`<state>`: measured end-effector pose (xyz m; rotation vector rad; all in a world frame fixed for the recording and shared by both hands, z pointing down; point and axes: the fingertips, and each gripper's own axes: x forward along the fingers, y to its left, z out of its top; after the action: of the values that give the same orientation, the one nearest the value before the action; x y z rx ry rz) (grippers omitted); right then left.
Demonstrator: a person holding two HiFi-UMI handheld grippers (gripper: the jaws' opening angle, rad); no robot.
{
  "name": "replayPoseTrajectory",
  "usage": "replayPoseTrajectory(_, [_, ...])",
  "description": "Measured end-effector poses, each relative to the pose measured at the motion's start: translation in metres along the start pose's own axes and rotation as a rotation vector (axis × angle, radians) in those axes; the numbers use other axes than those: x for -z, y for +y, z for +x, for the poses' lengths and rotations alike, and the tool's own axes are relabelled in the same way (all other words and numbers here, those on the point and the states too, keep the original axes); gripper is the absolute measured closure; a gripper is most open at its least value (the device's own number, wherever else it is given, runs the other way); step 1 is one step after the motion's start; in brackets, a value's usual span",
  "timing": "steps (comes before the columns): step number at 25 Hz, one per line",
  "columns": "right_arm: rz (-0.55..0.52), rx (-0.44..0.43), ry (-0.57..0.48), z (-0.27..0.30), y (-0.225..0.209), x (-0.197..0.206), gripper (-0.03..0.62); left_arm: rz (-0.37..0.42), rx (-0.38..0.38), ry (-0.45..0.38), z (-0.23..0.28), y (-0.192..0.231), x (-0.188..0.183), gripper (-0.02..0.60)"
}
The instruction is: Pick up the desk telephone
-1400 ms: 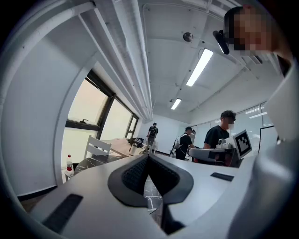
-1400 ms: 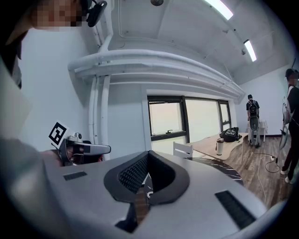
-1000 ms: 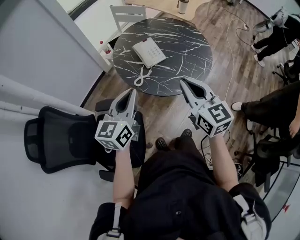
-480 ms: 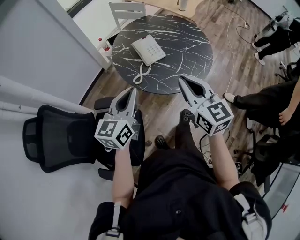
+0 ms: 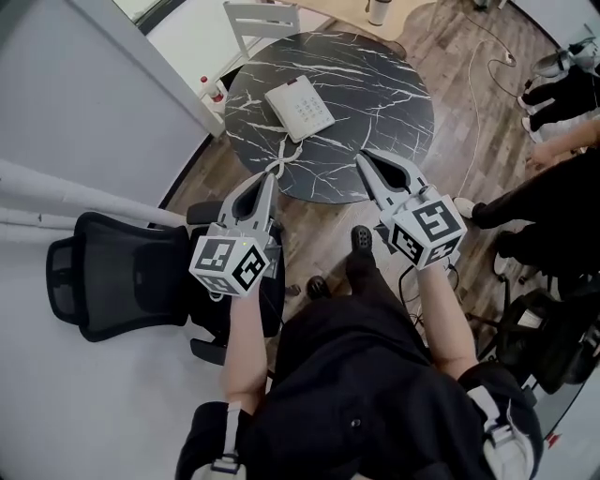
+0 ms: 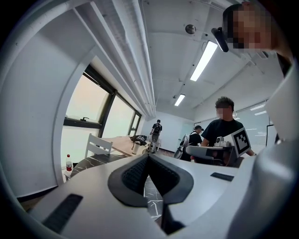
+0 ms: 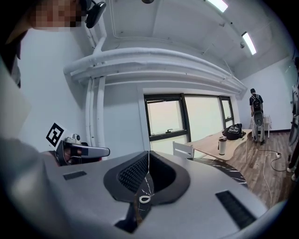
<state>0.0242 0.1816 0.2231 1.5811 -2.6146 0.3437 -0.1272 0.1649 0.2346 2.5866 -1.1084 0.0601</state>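
Observation:
A white desk telephone lies on the round black marble table, toward its left side. Its coiled cord runs down to the table's near edge and shows in the right gripper view as a small coil. My left gripper is shut and empty, its tip at the table's near edge just below the cord. My right gripper is shut and empty too, its tip over the near rim of the table, right of the cord. In the left gripper view the jaws meet with nothing between them.
A black mesh office chair stands at my left beside a grey partition wall. A white chair and a small bottle are behind the table. Other people stand at the right; cables lie on the wooden floor.
Both grippers have moved forward toward the table, still shut; their tips now reach its near edge. The person's feet have stepped forward.

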Motion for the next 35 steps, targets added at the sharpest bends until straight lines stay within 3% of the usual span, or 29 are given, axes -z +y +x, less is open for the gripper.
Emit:
replayPoseTrajectory(12, [0.002,-0.097,0.016,0.050,-0.079,-0.014,0.563,0.003,-0.105,-0.013,0.076,0.009,-0.018,0.568])
replayPoseTrajectory(22, [-0.007,-0.183,0.044,0.070,-0.134,-0.009,0.563,-0.016,-0.191,-0.021,0.127,0.000,-0.008,0.568])
replayPoseTrajectory(35, [0.005,-0.263,0.101,0.088,-0.160,0.007,0.563,-0.055,-0.296,-0.011,0.141,0.006,0.007,0.567])
